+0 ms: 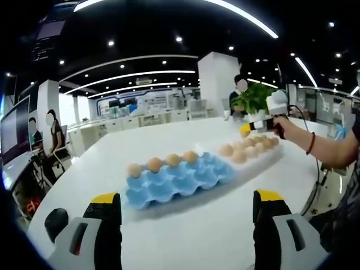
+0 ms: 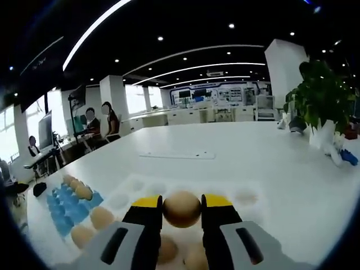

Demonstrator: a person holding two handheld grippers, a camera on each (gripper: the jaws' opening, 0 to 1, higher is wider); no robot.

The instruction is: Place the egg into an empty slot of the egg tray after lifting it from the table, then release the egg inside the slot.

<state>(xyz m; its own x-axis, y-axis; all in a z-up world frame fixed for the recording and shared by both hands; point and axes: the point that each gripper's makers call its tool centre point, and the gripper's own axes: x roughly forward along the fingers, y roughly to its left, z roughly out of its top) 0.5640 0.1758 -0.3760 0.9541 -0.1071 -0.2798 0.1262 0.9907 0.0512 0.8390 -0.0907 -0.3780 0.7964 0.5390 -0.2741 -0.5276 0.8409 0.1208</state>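
A blue egg tray (image 1: 174, 183) lies mid-table with several brown eggs (image 1: 163, 162) along its far row. To its right lies a pale clear tray (image 1: 264, 160) holding several more eggs. My left gripper (image 1: 187, 198) hovers in front of the blue tray, open and holding nothing. A hand holds my right gripper (image 1: 247, 129) over the far end of the clear tray. In the right gripper view my right gripper (image 2: 181, 201) is shut on a brown egg (image 2: 181, 210), held above the clear tray (image 2: 247, 197). The blue tray (image 2: 67, 209) lies to the left.
A potted plant (image 2: 318, 95) stands at the table's far right corner. A flat white strip (image 2: 177, 154) lies further out on the table. People sit at desks beyond the left edge (image 2: 98, 126). The person's arm (image 1: 332, 152) reaches in from the right.
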